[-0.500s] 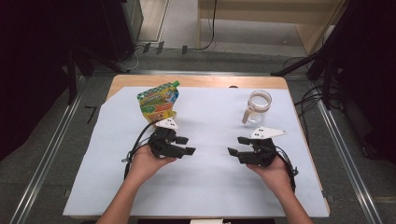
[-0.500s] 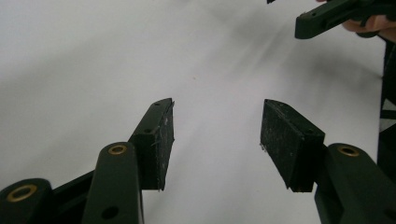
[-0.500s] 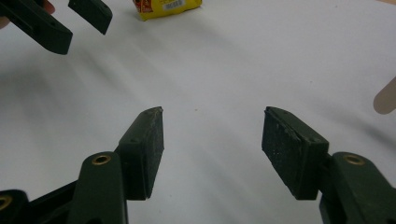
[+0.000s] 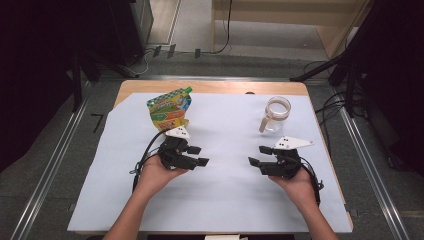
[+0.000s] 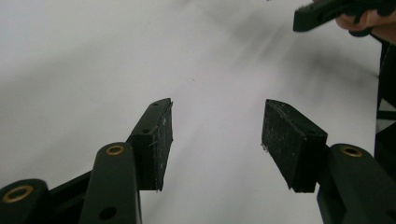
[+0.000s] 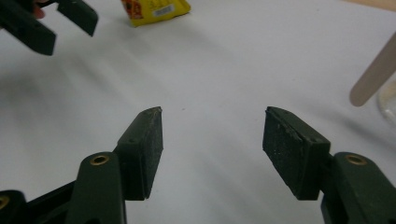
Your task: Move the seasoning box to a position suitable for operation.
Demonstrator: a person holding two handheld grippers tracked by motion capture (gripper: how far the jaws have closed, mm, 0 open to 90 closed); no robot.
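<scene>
Left tool [image 4: 199,155], right tool [image 4: 259,155]: both agape, empty, facing inward | pouch [image 4: 170,108] just beyond left tool; jug [image 4: 274,115] beyond right, on desk [image 4: 225,125] | I'd approach the pouch squarely, gripping its upper body.

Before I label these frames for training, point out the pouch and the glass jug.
pouch [image 4: 171,108], high view, middle of its printed front.
glass jug [image 4: 278,107], high view, its round rim.

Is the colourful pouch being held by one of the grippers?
No, the pouch lies alone on the white cloth beyond the left gripper, whose jaws are open and empty.
</scene>
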